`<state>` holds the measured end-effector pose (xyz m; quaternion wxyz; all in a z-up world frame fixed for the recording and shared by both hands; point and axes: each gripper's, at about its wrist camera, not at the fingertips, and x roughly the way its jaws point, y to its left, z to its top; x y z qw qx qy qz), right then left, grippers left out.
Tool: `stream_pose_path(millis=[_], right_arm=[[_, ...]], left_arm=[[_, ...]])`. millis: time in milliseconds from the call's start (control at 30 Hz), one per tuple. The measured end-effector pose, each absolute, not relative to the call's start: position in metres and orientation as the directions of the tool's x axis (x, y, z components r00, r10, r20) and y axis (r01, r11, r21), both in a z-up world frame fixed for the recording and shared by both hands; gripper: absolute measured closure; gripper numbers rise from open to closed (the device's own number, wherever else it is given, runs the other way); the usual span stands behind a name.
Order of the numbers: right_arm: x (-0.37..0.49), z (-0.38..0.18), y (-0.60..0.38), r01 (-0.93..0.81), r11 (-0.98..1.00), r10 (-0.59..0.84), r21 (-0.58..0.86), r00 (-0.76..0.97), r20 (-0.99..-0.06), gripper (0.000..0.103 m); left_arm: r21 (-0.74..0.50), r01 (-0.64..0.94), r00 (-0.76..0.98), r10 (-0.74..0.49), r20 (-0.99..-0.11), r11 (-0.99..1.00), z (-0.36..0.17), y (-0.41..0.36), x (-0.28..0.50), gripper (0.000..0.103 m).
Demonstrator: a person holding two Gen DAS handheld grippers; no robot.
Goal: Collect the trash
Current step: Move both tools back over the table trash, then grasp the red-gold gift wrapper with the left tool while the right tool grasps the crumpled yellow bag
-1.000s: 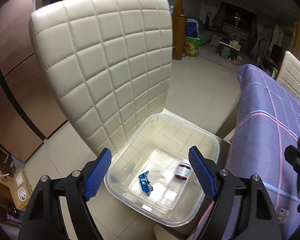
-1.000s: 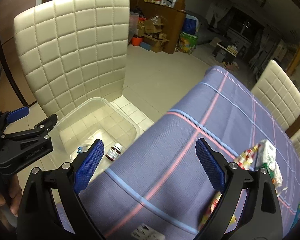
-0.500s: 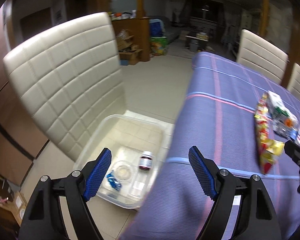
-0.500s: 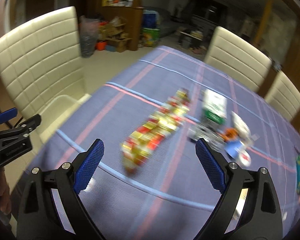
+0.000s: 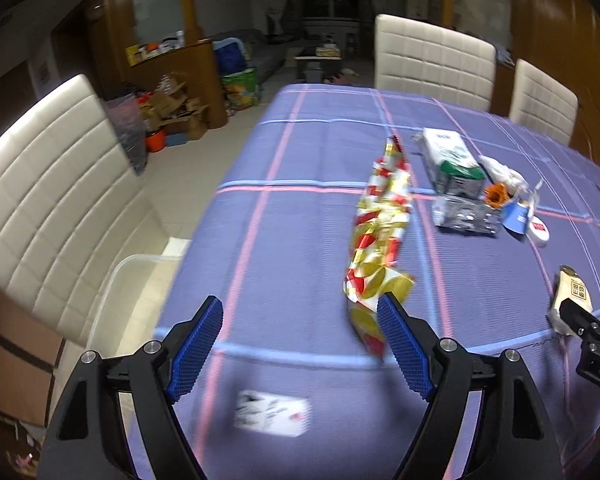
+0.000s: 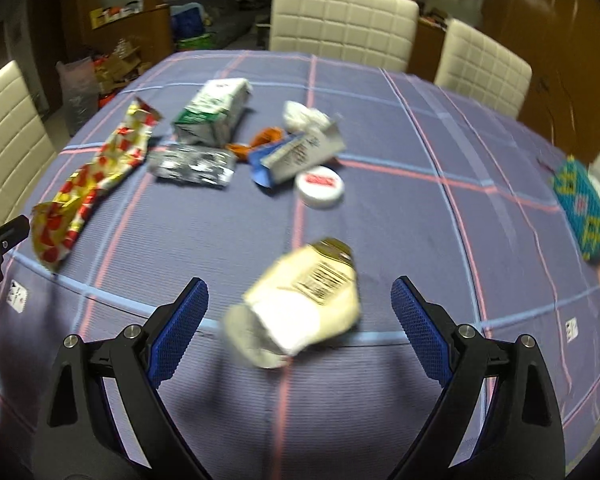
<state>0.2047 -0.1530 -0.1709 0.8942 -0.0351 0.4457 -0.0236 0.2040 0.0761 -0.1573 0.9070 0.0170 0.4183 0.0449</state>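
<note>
Trash lies on the purple-clothed table (image 5: 300,208). A long red-gold wrapper (image 5: 382,216) (image 6: 92,180) reaches the near edge; my open, empty left gripper (image 5: 300,332) hovers just left of its near end. A cream packet (image 6: 304,308) (image 5: 572,300) lies between the fingers of my open, empty right gripper (image 6: 300,320), slightly beyond them. Farther back are a green-white carton (image 6: 212,112), a silver foil pack (image 6: 192,164), a blue-white carton (image 6: 296,152), orange scraps (image 6: 266,138), crumpled white plastic (image 6: 304,116) and a white lid (image 6: 320,186). The clear bin's rim (image 5: 116,280) shows on the left chair.
A cream quilted chair (image 5: 48,200) stands left of the table, with two more chairs (image 6: 340,20) at the far side. A teal patterned pouch (image 6: 584,212) lies at the table's right edge. A white label (image 5: 272,412) sits on the cloth's front overhang.
Both grippers have swung right from the chair and bin to over the table. The bin has slid to the left edge of view. The cream packet now lies between the right fingers.
</note>
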Motion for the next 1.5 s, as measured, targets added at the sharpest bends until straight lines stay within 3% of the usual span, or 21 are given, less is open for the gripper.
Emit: stream_pose_path(millis=[233,267,300,367,467,633,767,867,967,1033,1067,1167,1367,1500], right_arm=[[0.216,-0.19,-0.173,0.03,1.0,-0.011,0.007,0.562,-0.827,0.012],[0.217,-0.191,-0.174,0.027,0.999,-0.002,0.017,0.56,-0.829,0.017],[0.22,-0.194,-0.173,0.019,1.0,0.005,0.019,0.553,-0.833,0.034],[0.222,-0.197,-0.169,0.003,1.0,0.001,0.003,0.547,-0.837,0.042],[0.22,-0.189,-0.162,-0.035,0.999,0.023,0.003,0.567,-0.823,0.069],[0.226,-0.177,-0.155,-0.059,0.998,0.044,0.013,0.562,-0.826,0.08],[0.234,-0.173,-0.154,-0.07,0.997,0.069,0.036,0.557,-0.828,0.086],[0.238,-0.175,-0.157,-0.07,0.996,0.086,0.057,0.55,-0.831,0.086],[0.237,-0.178,-0.163,-0.064,0.992,0.125,0.107,0.528,-0.84,0.079],[0.239,-0.178,-0.169,-0.056,0.987,0.16,0.154,0.522,-0.838,0.037],[0.238,-0.176,-0.171,-0.045,0.986,0.161,0.163,0.539,-0.827,0.004],[0.232,-0.171,-0.169,-0.034,0.993,0.109,0.111,0.602,-0.791,0.004],[0.256,-0.177,-0.159,-0.038,0.996,0.087,0.079,0.564,-0.821,0.018],[0.268,-0.18,-0.154,-0.016,0.998,0.057,0.058,0.564,-0.824,0.019]], left_arm=[[0.118,-0.033,0.64,0.112,-0.761,0.992,-0.164,0.049,0.23,0.025],[0.124,-0.031,0.636,0.115,-0.763,0.992,-0.165,0.047,0.232,0.025],[0.129,-0.028,0.631,0.118,-0.767,0.991,-0.167,0.046,0.235,0.025],[0.12,-0.018,0.614,0.106,-0.782,0.993,-0.172,0.044,0.24,0.025],[0.107,-0.009,0.611,0.09,-0.786,0.994,-0.175,0.042,0.242,0.025],[0.066,0.046,0.622,0.023,-0.782,0.997,-0.171,0.035,0.243,0.025],[0.111,0.023,0.618,0.073,-0.783,0.994,-0.175,0.03,0.255,0.025],[0.098,0.007,0.596,0.074,-0.799,0.995,-0.181,0.033,0.266,0.025],[0.085,0.007,0.587,0.065,-0.807,0.996,-0.184,0.035,0.271,0.025],[0.085,0.009,0.585,0.064,-0.809,0.996,-0.186,0.034,0.273,0.025],[0.081,0.012,0.583,0.059,-0.811,0.997,-0.187,0.033,0.274,0.025],[0.083,0.01,0.582,0.062,-0.811,0.996,-0.189,0.033,0.276,0.025],[0.077,-0.009,0.582,0.068,-0.81,0.997,-0.19,0.037,0.284,0.025],[0.077,-0.001,0.596,0.063,-0.801,0.997,-0.189,0.037,0.285,0.026]])
